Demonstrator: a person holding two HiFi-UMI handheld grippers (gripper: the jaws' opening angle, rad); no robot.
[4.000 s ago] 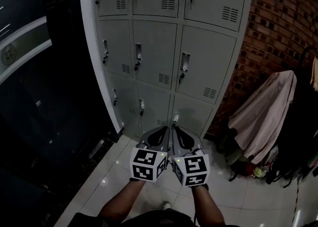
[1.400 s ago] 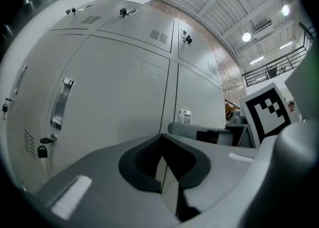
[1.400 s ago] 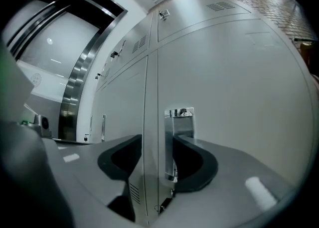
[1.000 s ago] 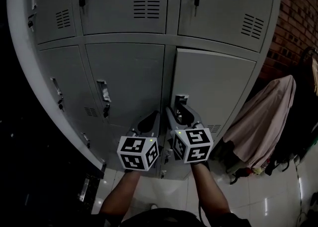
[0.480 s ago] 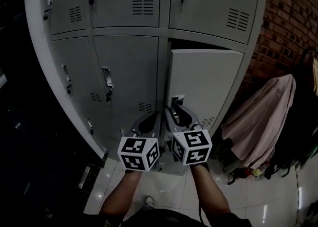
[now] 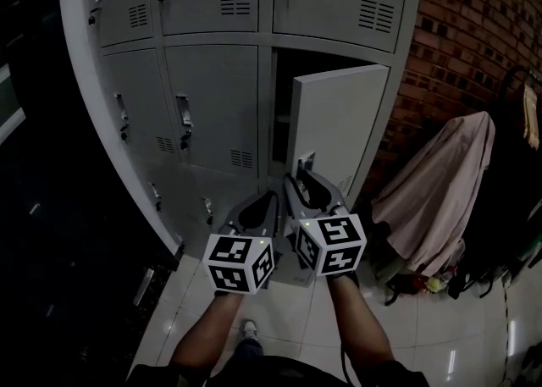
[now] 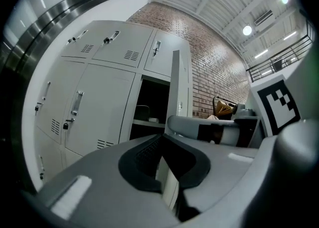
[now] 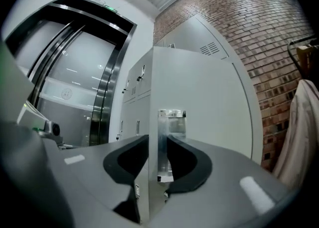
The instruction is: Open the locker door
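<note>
Grey left tongs (image 6: 273, 199) pressed together and empty, level, just beside the right ones. Right tongs (image 6: 298, 180) clamped on the free edge of the door (image 6: 339, 118) at its handle (image 6: 306, 160), jaws having just been closing on it. Door sits in the right column of the lockers (image 6: 212, 106), middle row in view, swung partly out on its right-side hinge, with the dark compartment (image 6: 284, 97) open behind it. Red brick wall (image 6: 457, 30) further right, a pale cloth (image 6: 440, 182) draped in front of it.
</note>
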